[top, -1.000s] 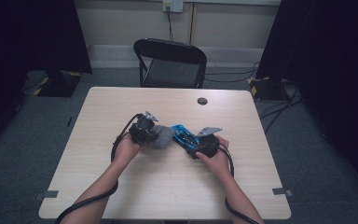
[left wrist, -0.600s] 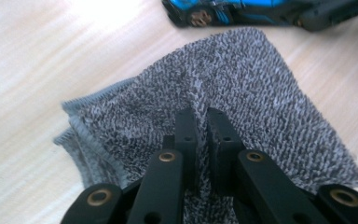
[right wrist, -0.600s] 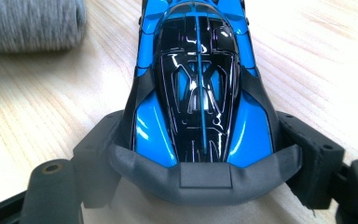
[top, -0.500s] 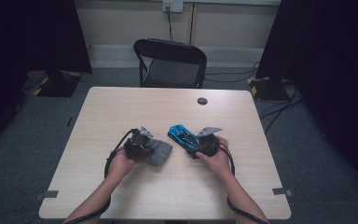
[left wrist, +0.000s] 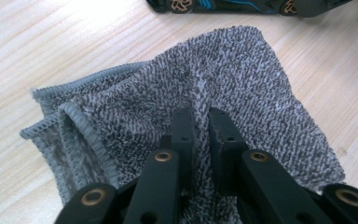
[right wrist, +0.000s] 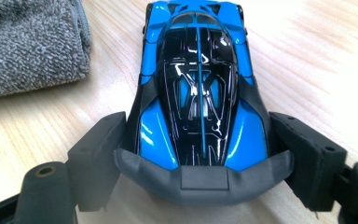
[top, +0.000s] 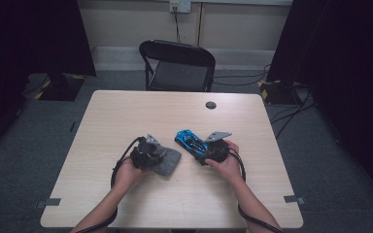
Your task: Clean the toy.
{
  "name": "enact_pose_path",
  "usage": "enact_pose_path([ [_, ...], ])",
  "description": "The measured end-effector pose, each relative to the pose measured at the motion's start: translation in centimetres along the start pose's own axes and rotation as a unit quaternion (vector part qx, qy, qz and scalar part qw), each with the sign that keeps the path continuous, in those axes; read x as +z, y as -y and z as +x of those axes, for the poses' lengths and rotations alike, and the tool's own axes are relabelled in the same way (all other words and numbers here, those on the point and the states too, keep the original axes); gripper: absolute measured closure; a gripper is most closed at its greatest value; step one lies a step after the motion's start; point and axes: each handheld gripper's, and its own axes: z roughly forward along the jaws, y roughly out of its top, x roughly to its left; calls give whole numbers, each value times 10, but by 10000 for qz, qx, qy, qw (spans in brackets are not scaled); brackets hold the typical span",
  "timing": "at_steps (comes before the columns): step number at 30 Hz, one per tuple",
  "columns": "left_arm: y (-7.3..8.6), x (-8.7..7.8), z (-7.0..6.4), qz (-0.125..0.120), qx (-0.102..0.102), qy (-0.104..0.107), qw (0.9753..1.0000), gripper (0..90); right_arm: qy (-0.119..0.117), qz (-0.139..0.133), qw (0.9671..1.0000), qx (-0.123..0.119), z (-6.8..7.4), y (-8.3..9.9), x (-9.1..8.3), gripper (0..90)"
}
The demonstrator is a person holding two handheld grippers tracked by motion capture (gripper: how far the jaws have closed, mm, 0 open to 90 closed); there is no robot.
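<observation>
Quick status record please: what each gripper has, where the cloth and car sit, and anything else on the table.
left gripper: jaws nearly closed, pinching a fold of the grey cloth
right gripper: jaws against both sides of the blue toy car at one end
cloth position: bunched on the table, left of the car, apart from it
car position: on the table, wheels down
other items: small dark round thing near the far edge
behind table: black folding chair

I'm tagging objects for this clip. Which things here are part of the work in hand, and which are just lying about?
In the job:
- grey cloth, pinched in the left tool
- blue toy car, gripped at one end by the right tool

Lying about:
- small dark disc on the table
- black folding chair behind it
</observation>
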Motion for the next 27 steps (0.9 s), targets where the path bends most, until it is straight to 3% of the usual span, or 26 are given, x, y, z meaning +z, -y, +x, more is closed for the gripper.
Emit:
enact_pose_path([
  [6,0,0,1,-67,12,17,10000,691,-70,-73,9999,26,0,-3,-8,216],
  [9,0,1,1,-155,-59,-19,9999,550,-119,-82,9998,108,-2,-5,-13,224],
  [12,-1,0,0,-153,-52,-62,9999,499,-66,-95,9999,95,-1,-8,-16,226],
  [21,-5,-3,3,-345,-104,-8,9994,465,-81,-134,9998,-101,0,-33,-11,329],
  [27,-6,-3,3,-402,-81,47,9991,474,-150,-60,9999,-41,-5,-48,3,388],
])
